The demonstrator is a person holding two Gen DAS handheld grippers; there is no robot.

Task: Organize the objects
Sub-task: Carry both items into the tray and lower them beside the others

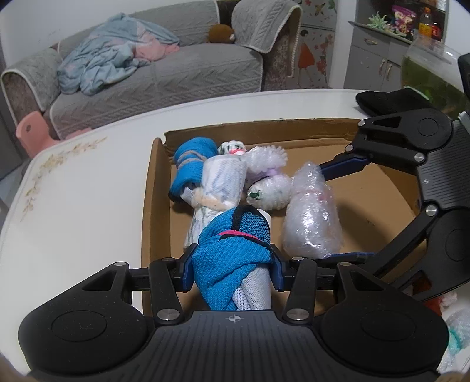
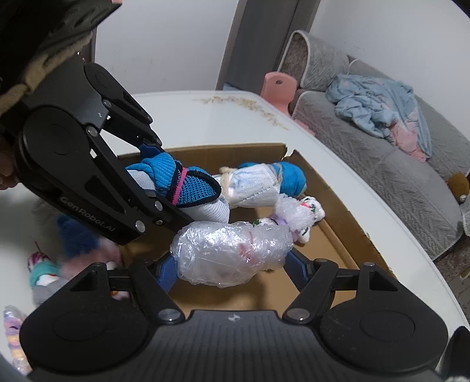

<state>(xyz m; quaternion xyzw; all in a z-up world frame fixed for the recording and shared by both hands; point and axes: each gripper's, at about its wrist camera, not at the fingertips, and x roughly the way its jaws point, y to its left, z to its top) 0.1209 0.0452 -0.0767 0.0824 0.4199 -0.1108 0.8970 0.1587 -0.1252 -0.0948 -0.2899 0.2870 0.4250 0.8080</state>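
Both grippers, left gripper (image 1: 232, 264) and right gripper (image 2: 232, 266), are matte black with ribbed bodies, round side housings, silver screw heads and blue finger pads (image 2: 166, 271); the left one's linkage reads "GenRobot.AI", and a dark sleeve (image 2: 35, 26) with a beige knit cuff sits behind it

Grey sofa (image 1: 164, 79) with crumpled blue blanket (image 1: 111, 55), pink stool (image 2: 279, 85), glass fishbowl (image 1: 431, 73) beyond the white table (image 1: 73, 188).

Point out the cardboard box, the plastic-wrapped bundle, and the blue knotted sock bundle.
cardboard box (image 1: 155, 205): left wrist view, left wall.
plastic-wrapped bundle (image 2: 229, 252): right wrist view, middle.
blue knotted sock bundle (image 1: 232, 258): left wrist view, knot.
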